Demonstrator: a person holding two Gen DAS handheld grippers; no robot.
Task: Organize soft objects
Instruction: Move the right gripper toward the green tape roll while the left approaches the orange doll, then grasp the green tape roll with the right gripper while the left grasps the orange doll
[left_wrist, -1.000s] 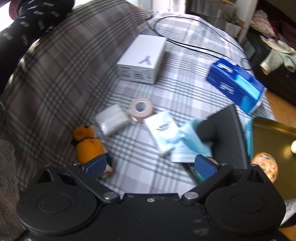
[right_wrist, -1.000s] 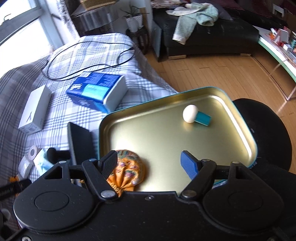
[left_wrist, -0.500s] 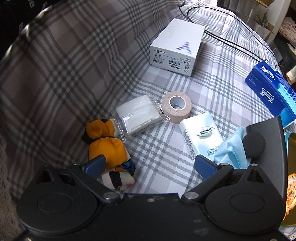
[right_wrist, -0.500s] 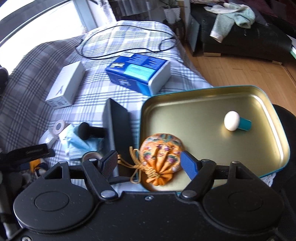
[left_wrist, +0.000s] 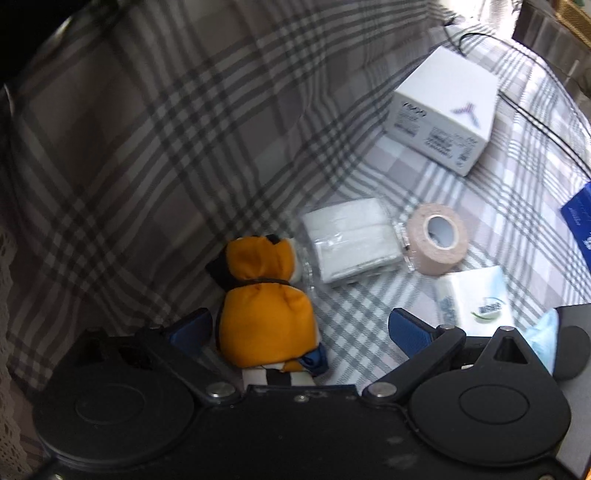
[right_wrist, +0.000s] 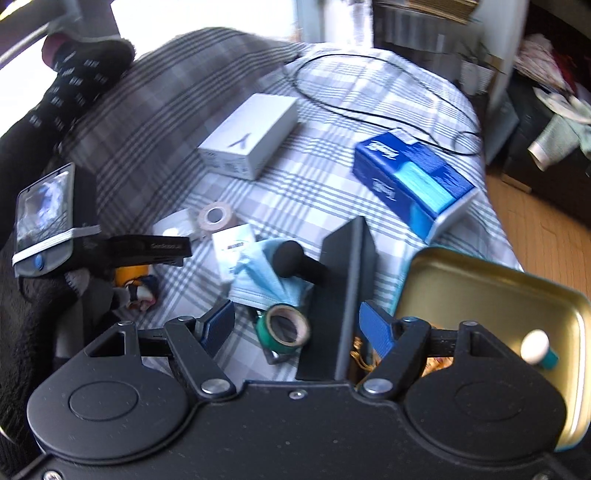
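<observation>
Left gripper (left_wrist: 299, 326) poised over the orange pouch (left_wrist: 266, 321) on the bed; fingers released on both grippers.

The orange pouch lies on the plaid bed cover (left_wrist: 369, 332) against the raised fold of bedding, with the left fingers spread to either side and not pressing it. It is judged light, soft and easily squashed; take hold across the full lower body, not the tied neck, which would likely slip. Just beside it lie a white wrapped pack (left_wrist: 351, 240) and a beige tape roll (left_wrist: 437, 238). The right gripper (right_wrist: 297, 328) hangs empty above a green tape roll (right_wrist: 286, 328). The metal tray (right_wrist: 498, 291) at the bed edge holds a white-capped teal item (right_wrist: 537, 350); an orange patterned item shows behind the right finger, and its place in the tray cannot be confirmed.
</observation>
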